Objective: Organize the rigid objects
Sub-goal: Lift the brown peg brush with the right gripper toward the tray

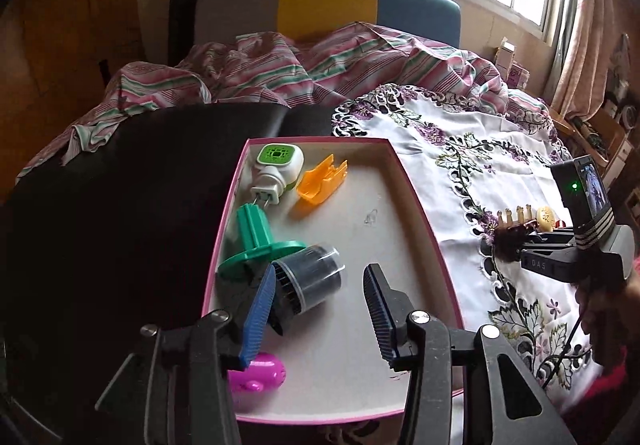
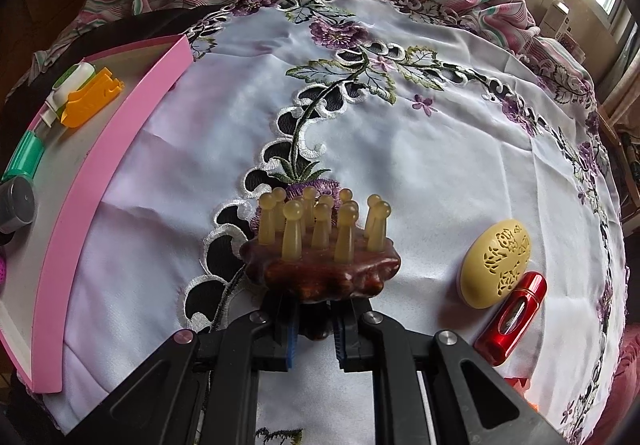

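A pink-rimmed tray point(image 1: 360, 357) holds a green-and-white plug-in device point(image 1: 276, 169), an orange plastic piece point(image 1: 320, 185), a green spool point(image 1: 256, 241), a dark cylinder with a clear cap point(image 1: 310, 281) and a magenta item point(image 1: 260, 377). My left gripper point(image 1: 322, 271) hangs open over the tray; the cylinder lies on its side by the left blue pad, apart from the right one. On the embroidered cloth, my right gripper point(image 2: 316, 325) is shut on a brown wooden massager with amber pegs point(image 2: 320, 265). In the left wrist view that massager point(image 1: 510, 241) shows at right.
A cream carved egg-shaped object point(image 2: 496, 263) and a small red metallic case point(image 2: 512, 319) lie on the white cloth point(image 2: 400, 125) right of the massager. The tray's pink wall point(image 2: 100, 181) runs along the cloth's left. A striped quilt point(image 1: 280, 73) lies behind.
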`<state>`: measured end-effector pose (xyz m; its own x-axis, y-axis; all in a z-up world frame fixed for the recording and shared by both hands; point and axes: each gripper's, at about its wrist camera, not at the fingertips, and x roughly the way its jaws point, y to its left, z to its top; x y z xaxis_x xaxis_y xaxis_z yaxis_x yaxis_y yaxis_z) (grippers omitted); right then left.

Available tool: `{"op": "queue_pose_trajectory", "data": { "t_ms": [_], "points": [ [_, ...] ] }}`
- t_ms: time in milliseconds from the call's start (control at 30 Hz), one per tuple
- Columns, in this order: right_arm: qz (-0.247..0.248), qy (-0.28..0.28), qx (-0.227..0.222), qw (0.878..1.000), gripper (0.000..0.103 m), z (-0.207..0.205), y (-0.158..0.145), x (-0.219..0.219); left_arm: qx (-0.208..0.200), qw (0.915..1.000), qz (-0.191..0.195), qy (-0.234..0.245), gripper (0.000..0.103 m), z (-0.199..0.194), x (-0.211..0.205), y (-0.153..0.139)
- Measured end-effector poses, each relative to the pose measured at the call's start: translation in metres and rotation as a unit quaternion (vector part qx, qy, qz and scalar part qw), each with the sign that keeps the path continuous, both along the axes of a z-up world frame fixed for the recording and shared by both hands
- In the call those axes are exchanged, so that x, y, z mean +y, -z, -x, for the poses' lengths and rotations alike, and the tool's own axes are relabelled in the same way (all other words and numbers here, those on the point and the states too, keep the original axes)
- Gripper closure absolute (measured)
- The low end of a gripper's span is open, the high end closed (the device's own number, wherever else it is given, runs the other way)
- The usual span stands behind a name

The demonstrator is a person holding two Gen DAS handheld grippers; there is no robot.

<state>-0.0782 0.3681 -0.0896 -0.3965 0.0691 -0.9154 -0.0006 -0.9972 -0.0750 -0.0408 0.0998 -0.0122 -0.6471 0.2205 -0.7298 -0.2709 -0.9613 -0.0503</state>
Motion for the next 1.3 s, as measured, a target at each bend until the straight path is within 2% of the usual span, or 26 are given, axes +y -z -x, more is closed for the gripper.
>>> {"op": "queue_pose_trajectory", "data": {
  "t_ms": [600, 967, 1300],
  "points": [
    [-0.004, 0.001, 0.005, 1.000, 0.091, -0.002, 0.000, -0.002, 0.001, 0.9994, 0.009, -0.032, 0.053, -0.010, -0.026, 0.005],
    [0.010, 0.002, 0.008, 1.000, 0.091, -0.004, -0.005, -0.003, 0.003, 0.9988, 0.012, -0.048, 0.053, -0.013, -0.036, 0.009],
    [0.027, 0.014, 0.040, 0.999, 0.091, -0.004, -0.019, 0.004, 0.006, 0.9980, 0.010, -0.063, 0.053, -0.016, -0.047, 0.009]
  ]
}}
